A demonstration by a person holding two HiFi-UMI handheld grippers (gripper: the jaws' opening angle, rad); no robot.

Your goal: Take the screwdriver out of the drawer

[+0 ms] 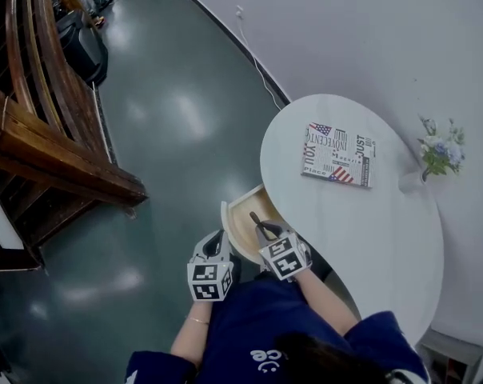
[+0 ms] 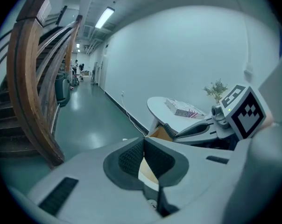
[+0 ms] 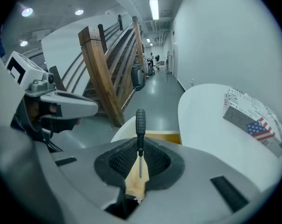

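Pads [image 3: 124,161] of the right gripper [image 3: 140,158] were pressed nearly together on the screwdriver [image 3: 140,125], clamping its thin shaft just below the black ribbed handle, which stood out ahead of the jaws. The left gripper [image 2: 144,154] had its jaws meeting at the tips with nothing between them (idle, just beside the right one). By this showing the grasp was made and the tool hung above the open drawer [image 1: 240,210], so the step in hand was the withdrawal. The next move called for carrying the tool clear of the drawer's white front without letting the slim shaft swivel. On the round white table [image 1: 361,238] lay a printed book [image 1: 337,155] and, at the far rim, some flowers [image 1: 441,152], both well apart from the drawer. A wooden staircase [image 1: 57,158] stood across the floor. Only the drawer's front and the table's edge lay near the path.
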